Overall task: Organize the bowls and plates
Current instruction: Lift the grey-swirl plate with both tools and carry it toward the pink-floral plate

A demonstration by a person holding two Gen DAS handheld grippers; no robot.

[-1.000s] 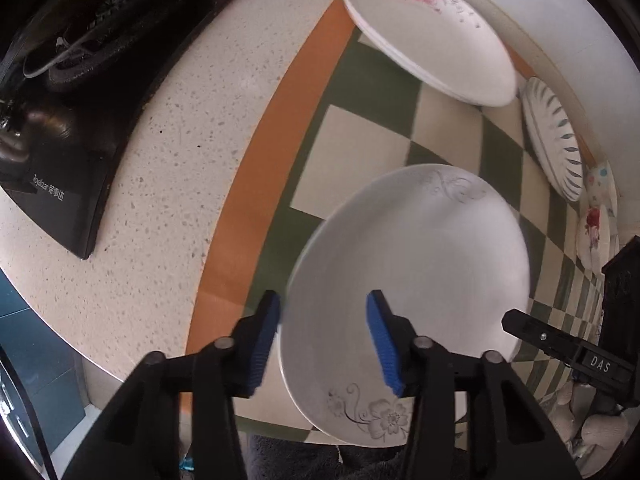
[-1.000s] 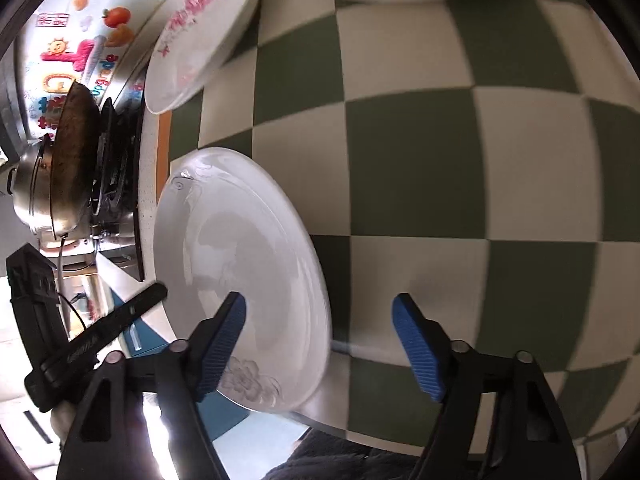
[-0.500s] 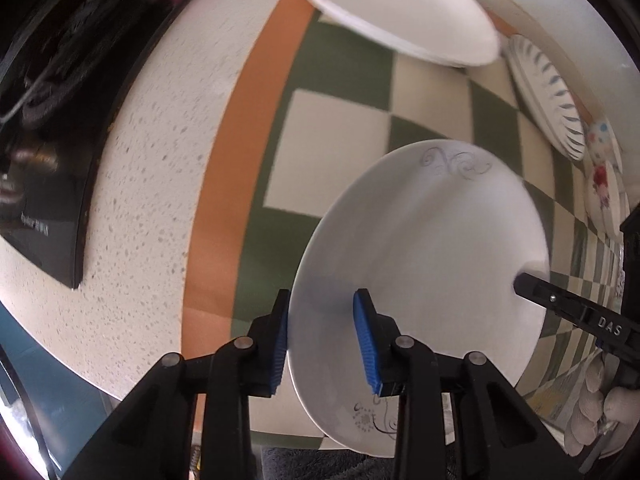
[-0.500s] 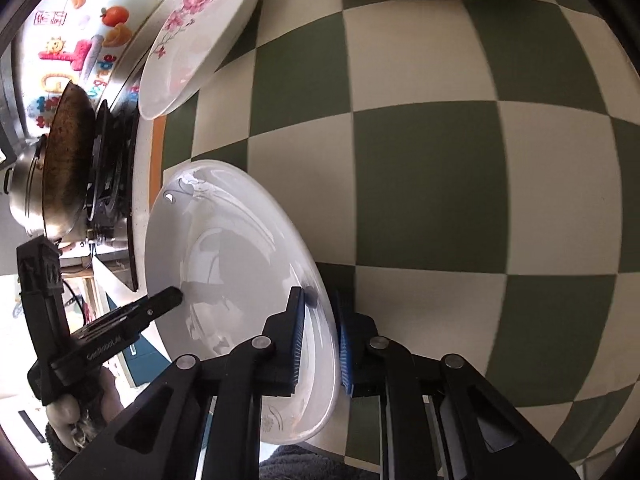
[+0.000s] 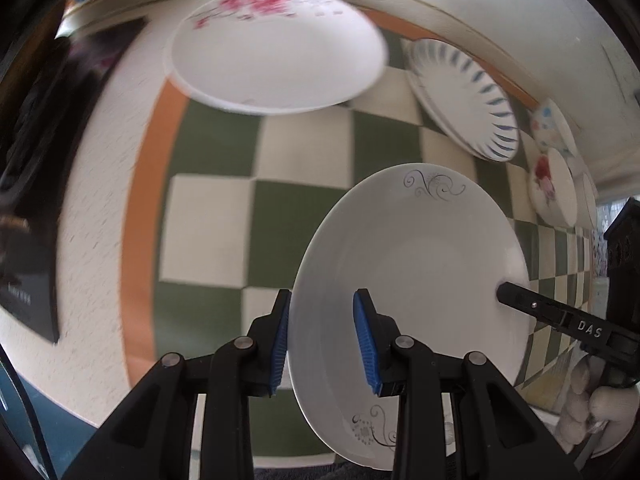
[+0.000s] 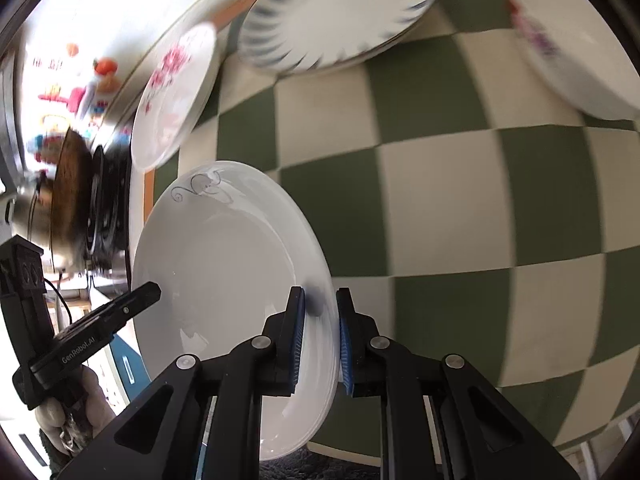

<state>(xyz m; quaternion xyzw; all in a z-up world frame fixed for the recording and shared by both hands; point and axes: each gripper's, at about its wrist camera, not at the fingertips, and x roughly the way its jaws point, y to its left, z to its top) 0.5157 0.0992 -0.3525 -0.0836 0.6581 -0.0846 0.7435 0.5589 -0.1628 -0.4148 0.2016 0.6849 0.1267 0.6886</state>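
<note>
A white plate with grey scroll marks [image 5: 420,264] [image 6: 224,272] hangs tilted above the green-and-cream checked mat [image 5: 304,160] [image 6: 440,184]. My left gripper [image 5: 322,320] is shut on its left rim, one blue pad under the rim and one inside the well. On the opposite rim my right gripper [image 6: 319,320] is shut, pads pressed on both faces. Each view shows the other gripper's black finger on the far rim. At the back lie a pink-flowered plate [image 5: 276,60] [image 6: 176,88] and a blue-striped plate [image 5: 464,100] [image 6: 340,12].
Small flowered bowls [image 5: 552,188] [image 6: 572,48] stand at the mat's far right. A black stove [image 5: 36,160] with a wok [image 6: 68,184] sits left of the speckled counter [image 5: 104,208]. A wall runs behind the plates. The mat's middle squares are bare.
Both grippers have shut on the white plate's rims, the right one from wide open. The plate has risen off the mat and both views have swung toward the plates at the back.
</note>
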